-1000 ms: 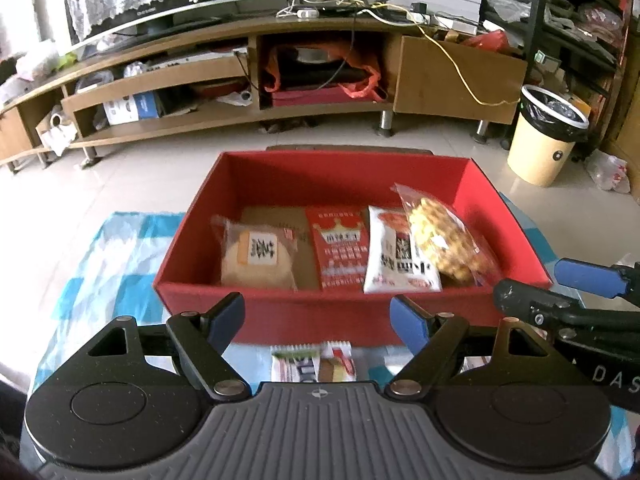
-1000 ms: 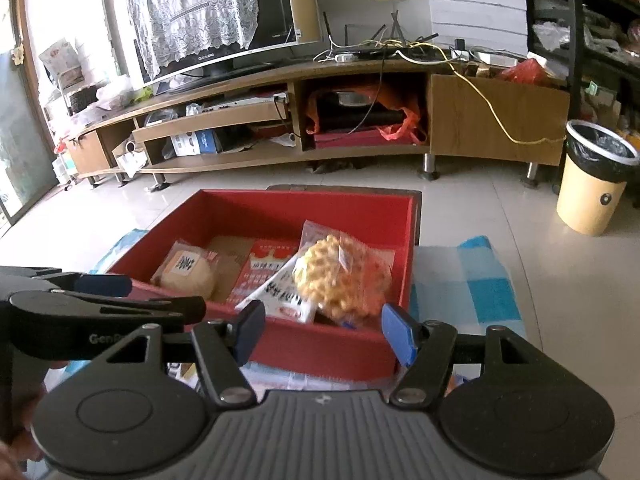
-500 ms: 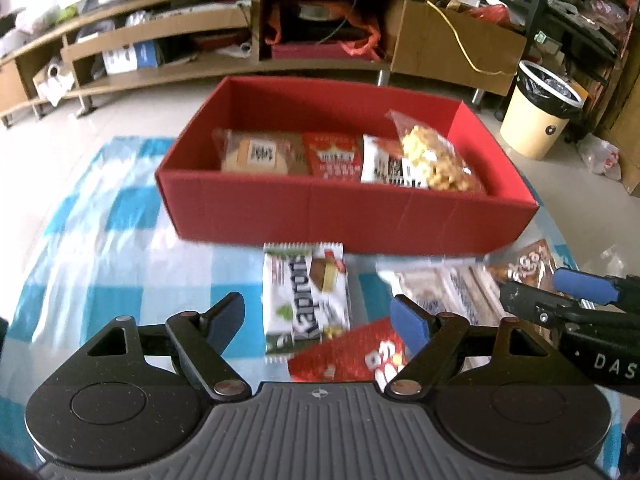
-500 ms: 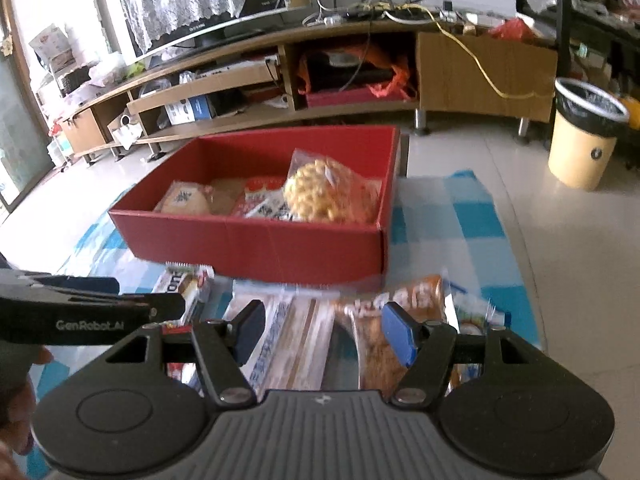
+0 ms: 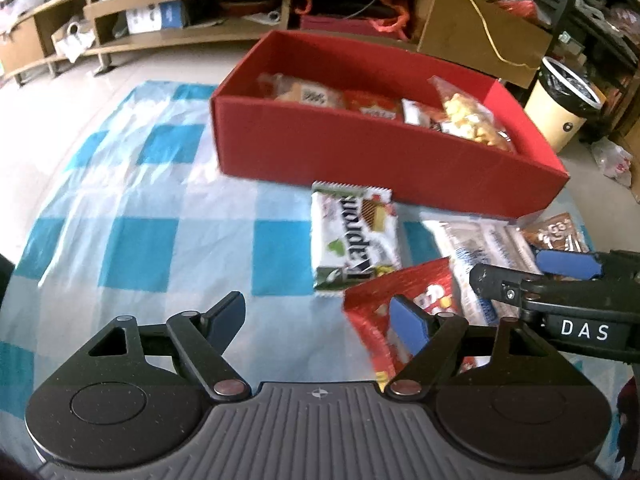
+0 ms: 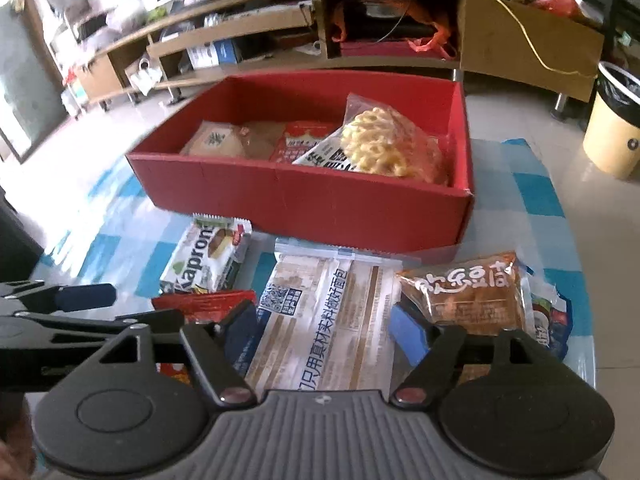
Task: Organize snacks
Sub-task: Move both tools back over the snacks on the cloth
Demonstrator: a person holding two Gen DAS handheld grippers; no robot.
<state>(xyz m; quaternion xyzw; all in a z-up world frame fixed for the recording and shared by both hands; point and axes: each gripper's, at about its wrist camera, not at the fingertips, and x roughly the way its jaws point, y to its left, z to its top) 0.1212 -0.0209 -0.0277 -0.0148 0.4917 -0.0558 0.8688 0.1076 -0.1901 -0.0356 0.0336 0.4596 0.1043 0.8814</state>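
A red box (image 5: 360, 160) (image 6: 304, 196) on the blue-checked cloth (image 5: 132, 216) holds several snack packs, with a clear bag of yellow puffs (image 6: 384, 144) at its right end. In front of it lie a white-green Kapron wafer pack (image 5: 354, 236) (image 6: 208, 256), a red pack (image 5: 404, 312), a long white pack (image 6: 332, 320) and a brown pack (image 6: 464, 292). My left gripper (image 5: 320, 316) is open and empty above the cloth, left of the red pack. My right gripper (image 6: 324, 328) is open, its jaws either side of the long white pack.
A low wooden TV stand (image 6: 360, 24) with cluttered shelves runs along the back. A cream bin with a black liner (image 5: 564, 104) (image 6: 616, 124) stands on the floor to the right. A blue pack (image 6: 552, 320) lies at the cloth's right edge.
Both grippers have pulled back from over the box and dropped toward the packs lying in front of it. The box looks farther away and the loose packs have come into view.
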